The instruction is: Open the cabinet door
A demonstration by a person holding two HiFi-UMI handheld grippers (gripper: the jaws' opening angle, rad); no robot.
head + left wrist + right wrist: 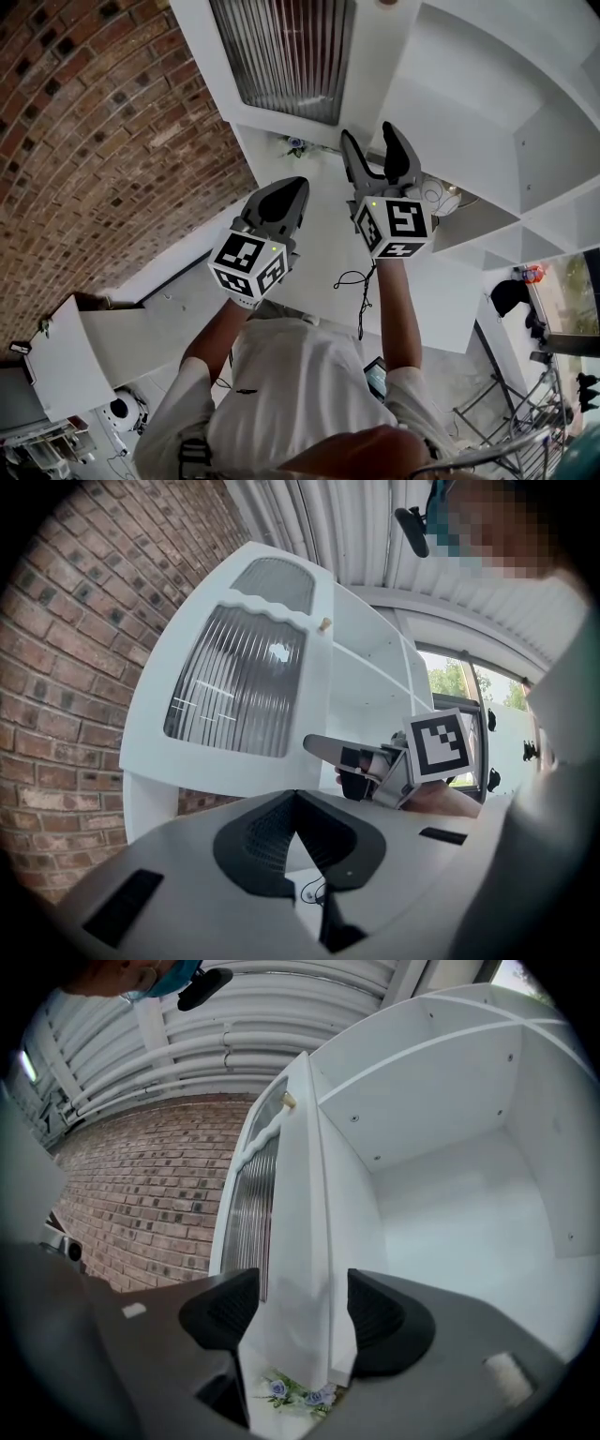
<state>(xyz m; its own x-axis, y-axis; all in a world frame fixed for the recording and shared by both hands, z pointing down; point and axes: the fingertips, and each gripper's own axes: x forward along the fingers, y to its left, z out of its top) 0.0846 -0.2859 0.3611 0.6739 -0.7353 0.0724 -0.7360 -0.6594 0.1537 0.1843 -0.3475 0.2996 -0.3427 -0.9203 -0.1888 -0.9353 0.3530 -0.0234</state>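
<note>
Your white cabinet (487, 103) stands with its ribbed-glass door (281, 56) swung clear of the shelves. Your right gripper (298, 1312) straddles that door's free edge, jaws apart, not clamping, probably to steer it. Your left gripper (295, 803) hangs beside, jaws closed on nothing.

The person wears a white short-sleeved shirt (309, 375), which fills the lower middle of the head view. A thin black cable (359, 291) hangs in front of the chest. The left gripper (292, 187), left of centre, and the right gripper (367, 133), at centre, are grey with dark ribbed pads. Behind them sit the left cube (248, 267) and the right cube (394, 225), white with black square markers and a small green light each.
</note>
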